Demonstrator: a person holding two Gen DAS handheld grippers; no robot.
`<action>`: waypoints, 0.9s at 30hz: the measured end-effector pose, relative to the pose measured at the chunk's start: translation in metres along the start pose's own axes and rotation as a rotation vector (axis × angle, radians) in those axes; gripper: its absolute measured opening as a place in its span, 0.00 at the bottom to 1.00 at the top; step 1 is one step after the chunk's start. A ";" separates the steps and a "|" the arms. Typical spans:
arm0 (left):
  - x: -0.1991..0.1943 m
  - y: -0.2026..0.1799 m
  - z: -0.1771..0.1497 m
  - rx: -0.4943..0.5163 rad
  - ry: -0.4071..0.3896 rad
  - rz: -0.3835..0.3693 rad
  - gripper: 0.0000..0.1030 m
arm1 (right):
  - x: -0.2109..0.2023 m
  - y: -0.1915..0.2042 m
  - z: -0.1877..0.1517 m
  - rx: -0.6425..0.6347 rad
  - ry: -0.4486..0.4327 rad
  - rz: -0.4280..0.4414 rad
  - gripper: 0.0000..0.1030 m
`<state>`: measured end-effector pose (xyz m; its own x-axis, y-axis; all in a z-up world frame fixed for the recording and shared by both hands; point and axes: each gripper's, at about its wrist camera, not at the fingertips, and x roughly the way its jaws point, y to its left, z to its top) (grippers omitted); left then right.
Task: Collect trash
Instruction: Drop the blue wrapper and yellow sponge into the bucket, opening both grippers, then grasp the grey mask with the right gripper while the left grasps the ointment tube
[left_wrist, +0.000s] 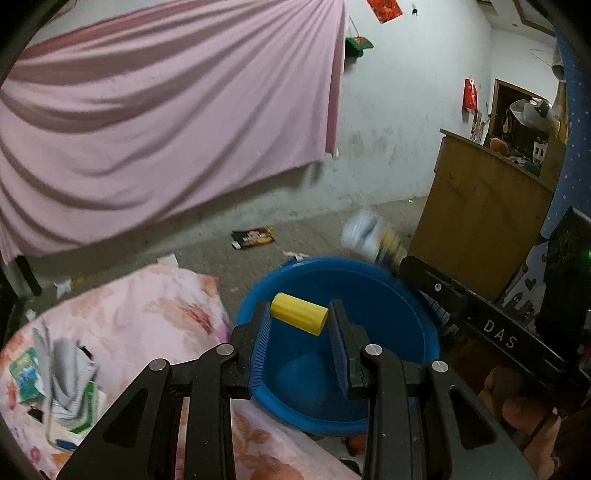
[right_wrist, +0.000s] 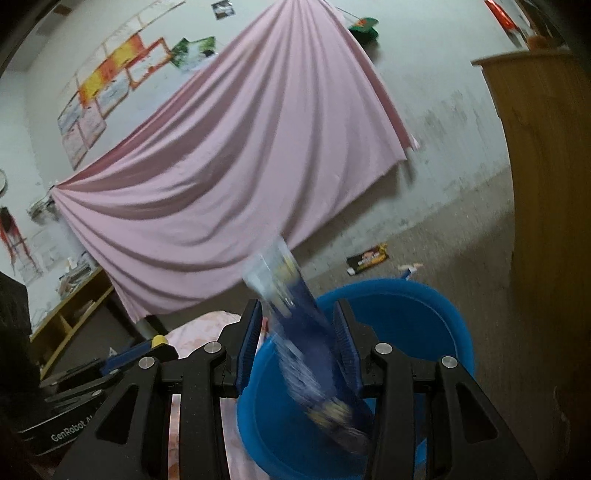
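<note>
A pink sheet (left_wrist: 155, 122) hangs on a stained white wall above a littered floor; a blue basin (left_wrist: 388, 295) sits beside a floral quilt (left_wrist: 147, 314); the left gripper (left_wrist: 300, 314) pinches a yellow cylinder (left_wrist: 299, 313) over the basin; the right gripper (right_wrist: 295, 325) stands partly open around a blurred blue wrapper (right_wrist: 306, 332), grip uncertain.

Home bedroom: floral quilt (left_wrist: 155, 314), wooden cabinet (left_wrist: 480, 221), pink sheet (left_wrist: 166, 110) draped on wall.
</note>
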<state>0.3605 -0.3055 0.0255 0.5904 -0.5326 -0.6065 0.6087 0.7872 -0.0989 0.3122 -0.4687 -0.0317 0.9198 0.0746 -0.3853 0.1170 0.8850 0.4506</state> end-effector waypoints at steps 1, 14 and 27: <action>0.003 0.000 0.001 -0.009 0.010 -0.005 0.29 | 0.001 -0.003 0.000 0.012 0.009 0.002 0.39; -0.013 0.021 -0.013 -0.105 -0.006 0.028 0.55 | -0.001 -0.008 0.003 0.032 0.029 0.001 0.41; -0.115 0.084 -0.021 -0.245 -0.244 0.245 0.92 | -0.007 0.066 0.001 -0.102 -0.070 0.116 0.76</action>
<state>0.3328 -0.1712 0.0708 0.8279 -0.3554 -0.4340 0.3083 0.9346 -0.1773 0.3140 -0.4112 0.0019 0.9490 0.1502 -0.2771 -0.0271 0.9148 0.4031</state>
